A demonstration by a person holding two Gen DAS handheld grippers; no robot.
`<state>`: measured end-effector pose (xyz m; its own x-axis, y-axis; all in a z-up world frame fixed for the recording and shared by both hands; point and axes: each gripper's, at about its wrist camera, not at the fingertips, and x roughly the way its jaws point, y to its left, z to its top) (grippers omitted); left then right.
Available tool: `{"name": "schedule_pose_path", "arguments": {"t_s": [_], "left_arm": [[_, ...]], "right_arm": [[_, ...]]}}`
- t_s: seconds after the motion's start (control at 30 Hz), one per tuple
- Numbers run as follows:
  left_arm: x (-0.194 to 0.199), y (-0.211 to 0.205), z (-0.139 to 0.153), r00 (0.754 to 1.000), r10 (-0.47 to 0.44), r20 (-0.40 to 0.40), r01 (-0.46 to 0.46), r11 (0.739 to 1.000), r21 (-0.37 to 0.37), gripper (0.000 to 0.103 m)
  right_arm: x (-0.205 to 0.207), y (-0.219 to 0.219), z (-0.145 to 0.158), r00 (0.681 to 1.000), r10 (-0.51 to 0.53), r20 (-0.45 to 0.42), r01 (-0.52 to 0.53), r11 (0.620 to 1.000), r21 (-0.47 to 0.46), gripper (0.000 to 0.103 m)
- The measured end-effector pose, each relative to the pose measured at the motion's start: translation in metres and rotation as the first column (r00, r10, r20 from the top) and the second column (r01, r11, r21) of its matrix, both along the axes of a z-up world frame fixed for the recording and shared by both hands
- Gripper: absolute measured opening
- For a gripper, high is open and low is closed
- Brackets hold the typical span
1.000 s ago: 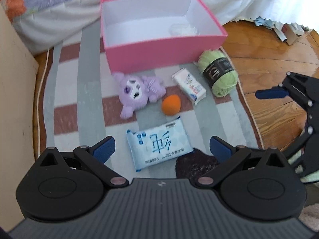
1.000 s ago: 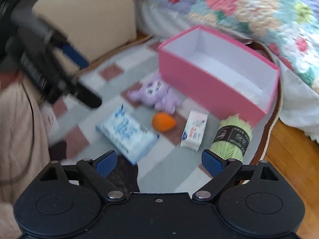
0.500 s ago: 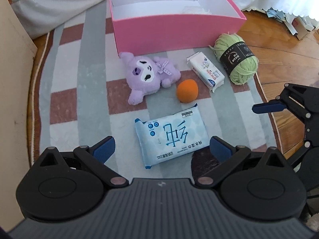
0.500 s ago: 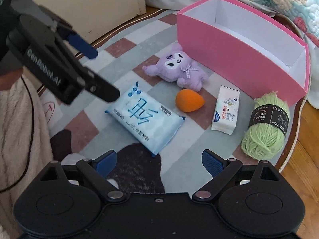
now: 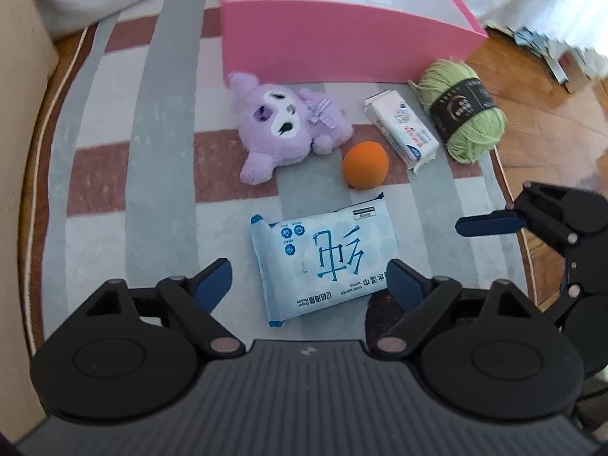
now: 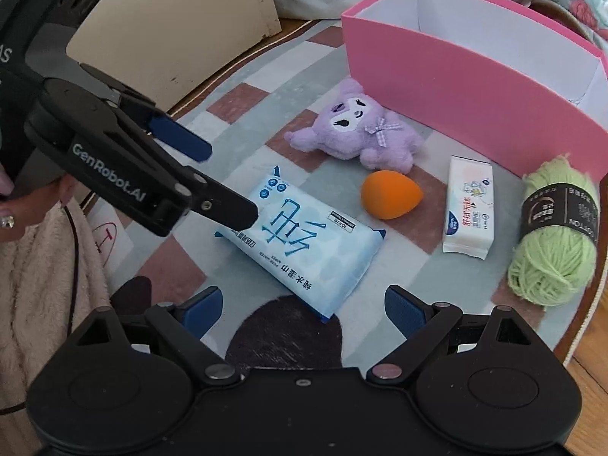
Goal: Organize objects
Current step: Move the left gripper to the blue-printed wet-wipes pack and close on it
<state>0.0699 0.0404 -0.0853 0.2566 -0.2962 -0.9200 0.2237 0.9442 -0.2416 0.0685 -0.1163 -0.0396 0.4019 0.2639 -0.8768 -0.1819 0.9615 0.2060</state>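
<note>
Pink box (image 5: 342,45): open-topped, white inside, at the top of the left wrist view; stands on the striped rug (image 5: 144,174).
Wet wipes pack (image 5: 323,262): pale blue, large blue Chinese characters, small print "PURE WATER"; low centre of the left wrist view, lying flat on the rug between the blue pads.
Left gripper (image 5: 307,277): points down at the wipes pack; jaws closing, still apart, pads clear of the pack. In the right wrist view its black body at the left reads "GenRobot.AI".
Right gripper (image 6: 300,307): jaws wide apart, nothing between them but a corner of the wipes pack and a dark patch on the rug.
Tissue packet (image 6: 469,209): small, white, red and blue Chinese print; right of the orange egg-shaped sponge (image 6: 389,194).
Yarn ball (image 6: 551,243): light green, black band reading "COTTON"; right edge of the right wrist view, near the box's corner.
Plush toy (image 5: 285,125): purple, checked bow, just in front of the box wall.
Around: wooden floor (image 5: 551,121) at right, beige panel (image 6: 171,19) upper left, fluffy sleeve (image 6: 45,285) lower left.
</note>
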Motion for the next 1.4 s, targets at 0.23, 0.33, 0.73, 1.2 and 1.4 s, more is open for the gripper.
{"name": "schedule_pose_path", "arguments": {"t_s": [0.23,0.33,0.73,1.2,1.4], "left_arm": [[0.003,0.008,-0.018,0.998,0.053,-0.039,-0.054,0.998,-0.034,0.073],[0.004,0.007,-0.028,0.994,0.072,-0.076,-0.075,0.996,-0.036,0.071],[0.004,0.012,-0.047,0.986,0.131,-0.101,-0.136,0.990,-0.044,0.039],[0.000,0.011,-0.052,0.971,0.216,-0.100,-0.226,0.969,-0.101,0.033],[0.001,0.016,-0.052,0.968,0.224,-0.114,-0.236,0.966,-0.104,0.026]], "right_arm": [[0.006,-0.003,-0.012,0.999,-0.032,0.009,0.031,0.998,0.052,0.091],[0.010,-0.006,-0.021,0.999,-0.054,0.003,0.054,0.995,0.080,0.084],[0.017,-0.012,-0.045,0.989,-0.144,-0.031,0.146,0.984,0.104,0.061],[0.014,-0.007,-0.042,0.986,-0.164,0.019,0.162,0.985,0.061,0.039],[0.006,-0.002,-0.034,0.992,-0.112,0.062,0.117,0.989,-0.094,0.036]]}}
